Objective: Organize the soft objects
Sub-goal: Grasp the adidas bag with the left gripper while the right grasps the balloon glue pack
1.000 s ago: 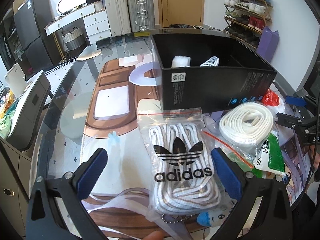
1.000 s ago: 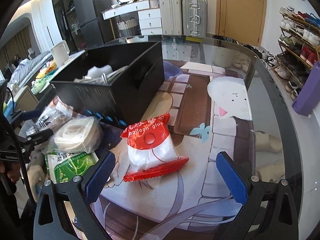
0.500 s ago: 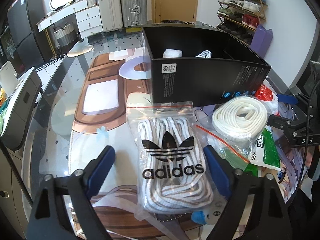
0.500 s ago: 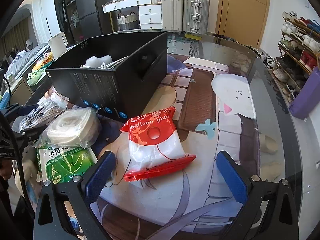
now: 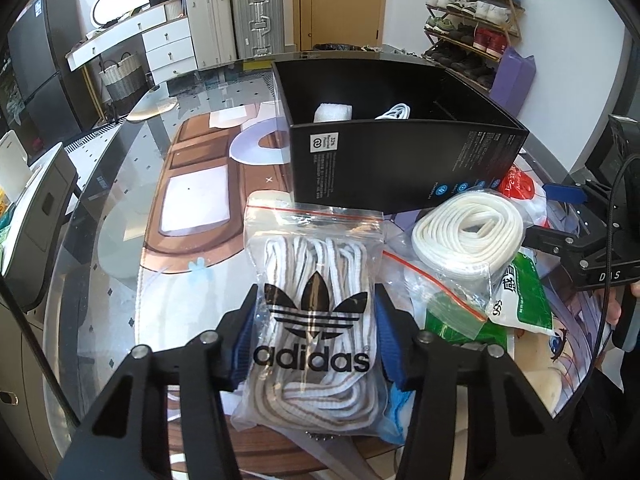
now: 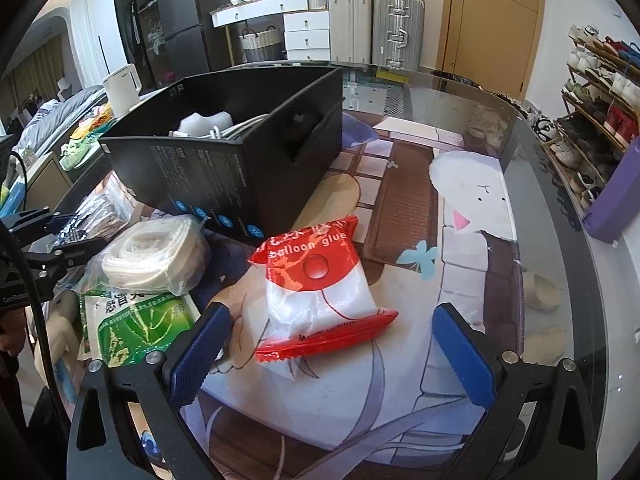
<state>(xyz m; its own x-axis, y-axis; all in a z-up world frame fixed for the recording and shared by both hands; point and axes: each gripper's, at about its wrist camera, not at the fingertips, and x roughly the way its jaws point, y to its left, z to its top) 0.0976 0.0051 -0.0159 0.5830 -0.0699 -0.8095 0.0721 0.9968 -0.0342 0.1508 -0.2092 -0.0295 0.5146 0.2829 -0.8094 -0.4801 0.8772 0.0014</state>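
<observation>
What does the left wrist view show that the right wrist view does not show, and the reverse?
Only the left wrist view shows the front of the clear zip bag of striped white laces with the black adidas logo; the left gripper has just been closing its jaws onto the bag's sides.

Only the right wrist view shows the right gripper, jaws open, around the red-and-white balloon glue packet without touching it.

Both show the black cardboard box, the bagged coil of white flat lace and the green-and-white packet.

Two suitcases [image 5: 236,20] stand beside a wooden door [image 5: 340,0], with a shoe rack [image 5: 472,12] further right.
</observation>
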